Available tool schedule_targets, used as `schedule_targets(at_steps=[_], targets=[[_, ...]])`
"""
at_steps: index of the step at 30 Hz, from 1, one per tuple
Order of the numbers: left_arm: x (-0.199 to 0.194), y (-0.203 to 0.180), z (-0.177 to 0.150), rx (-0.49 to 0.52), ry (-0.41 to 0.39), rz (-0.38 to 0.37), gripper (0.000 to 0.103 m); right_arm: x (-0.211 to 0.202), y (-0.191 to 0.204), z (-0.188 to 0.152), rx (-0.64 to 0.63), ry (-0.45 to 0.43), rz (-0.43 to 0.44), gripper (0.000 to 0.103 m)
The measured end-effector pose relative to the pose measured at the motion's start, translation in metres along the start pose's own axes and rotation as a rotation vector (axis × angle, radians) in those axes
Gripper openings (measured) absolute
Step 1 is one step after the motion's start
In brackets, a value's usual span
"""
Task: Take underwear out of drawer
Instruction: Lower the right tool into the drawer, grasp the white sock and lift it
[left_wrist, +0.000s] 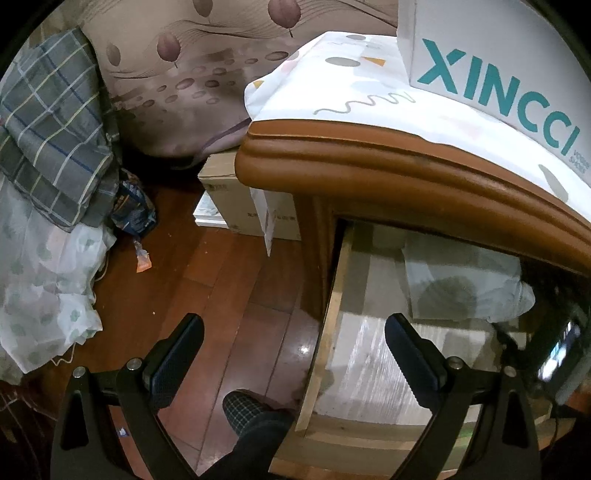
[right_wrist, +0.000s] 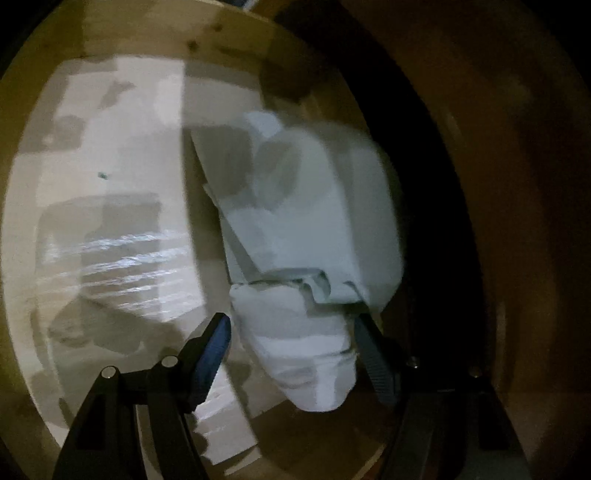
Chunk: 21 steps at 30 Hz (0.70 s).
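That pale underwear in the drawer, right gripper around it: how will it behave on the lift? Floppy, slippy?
Likely floppy: the underwear lies in soft folds, so the far end should droop and drag along the drawer floor.
Probably light for its bulk; it looks like thin cloth.
Slip seems possible: the right gripper straddles only its bunched near end, fingers apparently not yet shut on it.

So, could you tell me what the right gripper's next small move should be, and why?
Probably close the right gripper on the pale folded underwear, then lift. Its fingers sit open on either side of the bundle's near end, which still lies inside the drawer. The view is blurred, so contact is uncertain. The left gripper hangs open outside the drawer.
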<state>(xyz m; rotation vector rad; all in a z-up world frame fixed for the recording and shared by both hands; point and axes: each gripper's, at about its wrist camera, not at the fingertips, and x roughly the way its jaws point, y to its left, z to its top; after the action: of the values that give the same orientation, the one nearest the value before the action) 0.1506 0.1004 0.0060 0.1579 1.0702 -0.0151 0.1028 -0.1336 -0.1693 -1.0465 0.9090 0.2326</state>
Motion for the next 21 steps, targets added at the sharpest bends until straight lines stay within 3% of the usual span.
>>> schedule_targets(at_steps=[6, 11, 15, 21], targets=[[0.002, -0.002, 0.0, 0.008, 0.004, -0.003, 0.098, 0.017, -0.012, 0.001, 0.085, 0.001, 0.078, 0.071], [0.003, -0.007, -0.002, 0.039, 0.007, -0.007, 0.098, 0.028, -0.031, -0.002, 0.191, 0.012, 0.192, 0.069], [0.003, -0.013, -0.003, 0.059, -0.001, -0.009, 0.098, 0.027, -0.029, 0.0, 0.205, 0.03, 0.239, 0.059], [0.004, -0.015, -0.004, 0.066, -0.003, -0.032, 0.097, 0.011, -0.014, -0.001, 0.199, 0.05, 0.339, 0.056]])
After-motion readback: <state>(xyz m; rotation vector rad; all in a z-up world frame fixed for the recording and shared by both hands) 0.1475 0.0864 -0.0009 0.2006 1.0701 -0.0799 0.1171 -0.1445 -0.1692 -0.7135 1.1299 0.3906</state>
